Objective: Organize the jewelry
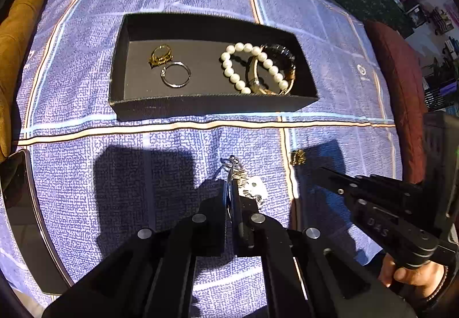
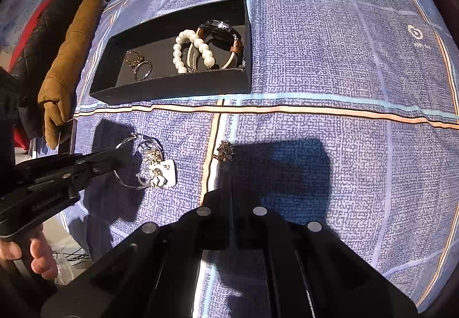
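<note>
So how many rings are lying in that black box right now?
2, both at the left end of the black box: a gold ring and a plain silver ring just beside it. The bracelets could hide more.

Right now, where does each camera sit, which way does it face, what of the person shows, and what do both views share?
Left wrist: on the left gripper, facing the black tray across the cloth; right gripper and right hand show.
Right wrist: on the right gripper, facing the black tray from farther right; left gripper and left hand show.
Shared: black tray, pearl bracelet, silver bangle.
</note>
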A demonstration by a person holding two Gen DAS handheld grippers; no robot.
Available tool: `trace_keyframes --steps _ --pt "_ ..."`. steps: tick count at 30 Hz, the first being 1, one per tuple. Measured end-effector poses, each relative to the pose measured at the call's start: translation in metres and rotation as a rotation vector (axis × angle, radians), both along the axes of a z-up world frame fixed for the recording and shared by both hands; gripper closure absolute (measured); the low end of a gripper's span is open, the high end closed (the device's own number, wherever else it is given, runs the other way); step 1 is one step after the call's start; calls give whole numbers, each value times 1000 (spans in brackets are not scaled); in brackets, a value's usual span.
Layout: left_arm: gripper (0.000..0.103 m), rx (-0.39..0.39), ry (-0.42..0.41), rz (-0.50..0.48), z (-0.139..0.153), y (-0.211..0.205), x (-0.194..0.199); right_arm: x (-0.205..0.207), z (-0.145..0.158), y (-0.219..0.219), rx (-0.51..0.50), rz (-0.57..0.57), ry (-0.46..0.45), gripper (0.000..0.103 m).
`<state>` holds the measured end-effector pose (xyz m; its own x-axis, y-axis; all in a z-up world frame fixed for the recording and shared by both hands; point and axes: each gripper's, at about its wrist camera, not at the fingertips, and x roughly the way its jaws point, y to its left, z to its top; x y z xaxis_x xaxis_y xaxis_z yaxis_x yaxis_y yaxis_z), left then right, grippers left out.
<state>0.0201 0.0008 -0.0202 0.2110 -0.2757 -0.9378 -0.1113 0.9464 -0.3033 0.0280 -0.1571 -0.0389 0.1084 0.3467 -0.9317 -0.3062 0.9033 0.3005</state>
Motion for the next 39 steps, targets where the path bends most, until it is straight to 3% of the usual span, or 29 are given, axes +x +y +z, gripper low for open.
trace_keyframes --steps 3,4,5,6,7,10,13,20,28,39 --pt "101 -26 -40 10 19 4 -2 6 -2 10 0 13 8 95" --pt "101 -30 -52 13 24 7 -3 8 -3 14 -3 19 8 80" --pt "101 -38 -60 15 29 9 -4 10 -5 19 -8 24 10 56" --pt "101 -40 -64 18 33 10 -5 12 -6 23 -19 24 2 52" --pt "101 -42 -68 17 35 12 -6 13 -6 27 -31 25 -17 52" --pt "101 -47 -74 19 40 16 -14 19 -10 36 -46 46 -18 90" --pt "101 -55 -80 26 42 15 -16 18 -5 38 -64 63 -44 92" --pt "101 -55 -84 14 40 17 -18 1 22 26 31 43 -100 92" --pt "101 -26 -42 -17 27 13 -19 -10 10 25 2 57 -42 92" --pt "101 -11 -212 55 84 39 47 58 83 70 85 89 -223 92"
